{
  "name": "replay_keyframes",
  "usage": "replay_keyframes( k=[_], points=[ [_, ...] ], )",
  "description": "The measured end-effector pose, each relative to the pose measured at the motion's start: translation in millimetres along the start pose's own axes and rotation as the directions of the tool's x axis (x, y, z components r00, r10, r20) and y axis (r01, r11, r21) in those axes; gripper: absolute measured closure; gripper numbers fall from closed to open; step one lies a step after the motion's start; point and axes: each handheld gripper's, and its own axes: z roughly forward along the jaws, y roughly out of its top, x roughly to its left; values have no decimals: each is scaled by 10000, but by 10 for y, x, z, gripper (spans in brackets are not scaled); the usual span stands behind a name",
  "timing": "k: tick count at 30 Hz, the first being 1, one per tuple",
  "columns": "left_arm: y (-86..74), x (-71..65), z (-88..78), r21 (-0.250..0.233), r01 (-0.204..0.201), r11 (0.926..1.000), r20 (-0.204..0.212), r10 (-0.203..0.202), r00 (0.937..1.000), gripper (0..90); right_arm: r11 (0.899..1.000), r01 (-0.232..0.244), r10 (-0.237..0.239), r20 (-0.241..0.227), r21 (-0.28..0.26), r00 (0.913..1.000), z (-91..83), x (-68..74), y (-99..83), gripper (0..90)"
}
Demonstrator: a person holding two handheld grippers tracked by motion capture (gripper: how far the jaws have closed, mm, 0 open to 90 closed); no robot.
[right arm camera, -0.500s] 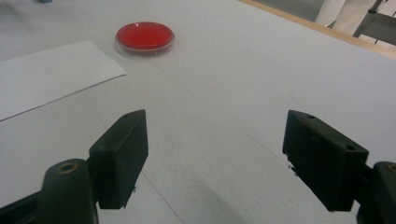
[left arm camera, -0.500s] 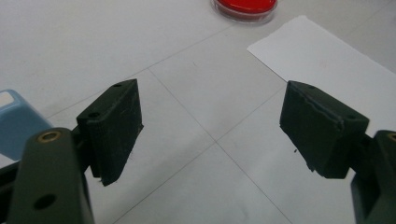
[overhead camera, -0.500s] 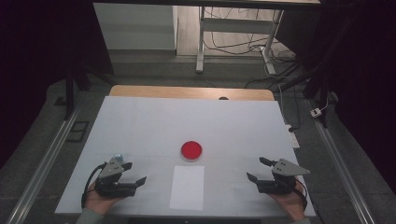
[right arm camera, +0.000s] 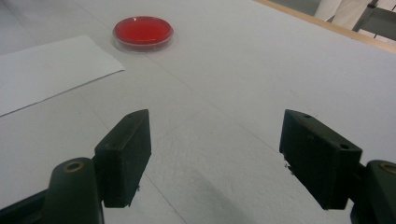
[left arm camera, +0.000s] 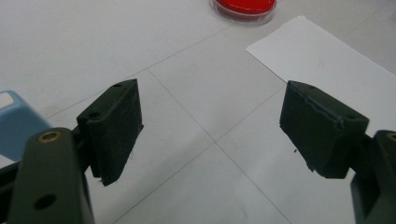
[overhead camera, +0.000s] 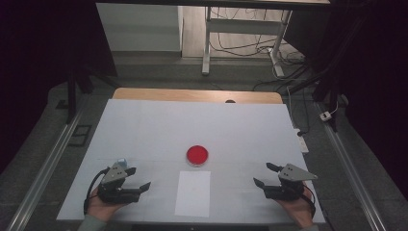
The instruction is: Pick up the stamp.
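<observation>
From the high view, the left gripper [overhead camera: 137,179] and right gripper [overhead camera: 261,175] rested wide apart near the table's near edge, a round red-filled clear dish [overhead camera: 197,155] between them, just beyond a white paper sheet [overhead camera: 193,193].

In the left gripper view, jaws gaped wide, empty; the dish [left arm camera: 243,8] lay far right.

In the right gripper view, jaws stood wide, empty; the dish [right arm camera: 143,32] lay far left beside the sheet [right arm camera: 49,70].

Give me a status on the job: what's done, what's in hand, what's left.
Nothing looks done yet: the red petri dish sits closed on the white table cover, just beyond the paper sheet, both untouched. In hand: nothing. The left gripper and right gripper rest open and empty at the near edge, either side of the sheet. A small blue object lies beside the left gripper. Left: the whole handling of dish and sheet.
</observation>
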Motion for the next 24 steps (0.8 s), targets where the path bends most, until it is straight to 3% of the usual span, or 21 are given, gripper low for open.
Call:
replay_keyframes(
  k=[24],
  points=[
    [126, -47, -108, -299, -372, 9989, -228, 366, 9991, 216, 9999, 35, -36, 118, 126, 9999, 12, 1, -7, 256]
  ],
)
